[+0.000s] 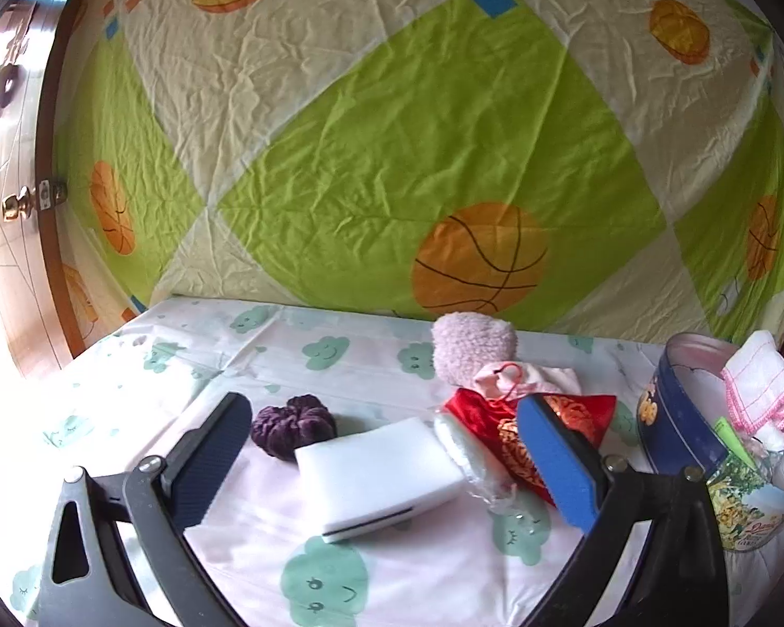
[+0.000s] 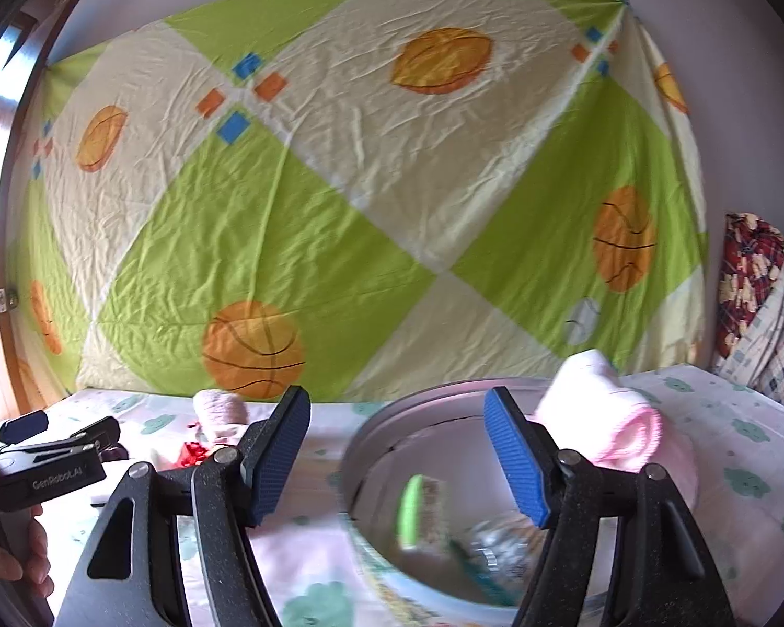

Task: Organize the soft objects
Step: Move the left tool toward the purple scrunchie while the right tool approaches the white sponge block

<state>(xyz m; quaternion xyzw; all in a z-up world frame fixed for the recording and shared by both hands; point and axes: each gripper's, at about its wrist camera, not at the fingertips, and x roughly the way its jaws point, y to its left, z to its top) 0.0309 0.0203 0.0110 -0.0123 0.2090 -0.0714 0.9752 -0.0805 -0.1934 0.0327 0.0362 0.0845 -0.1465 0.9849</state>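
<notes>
With both my left tongs [image 1: 387,465] and right tongs [image 2: 397,449] apart and empty, the tin [image 1: 674,418] holds the pink cloth [image 1: 758,381], while the sponge [image 1: 376,475], scrunchie [image 1: 292,423] and red pouch [image 1: 522,433] wait on the desk [image 1: 193,355].

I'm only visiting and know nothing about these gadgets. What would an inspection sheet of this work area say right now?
Surface: tablecloth with green cloud faces.
Job's things: white sponge, purple scrunchie, red pouch, fluffy sock lie loose; round tin holds a pink-edged towel.
Clutter: plastic-wrapped roll beside the sponge.
Grippers: left gripper open around the sponge, not touching; right gripper open over the tin, empty.
Cables: nothing seen.
Surroundings: basketball-print sheet hung behind; wooden door at left.
</notes>
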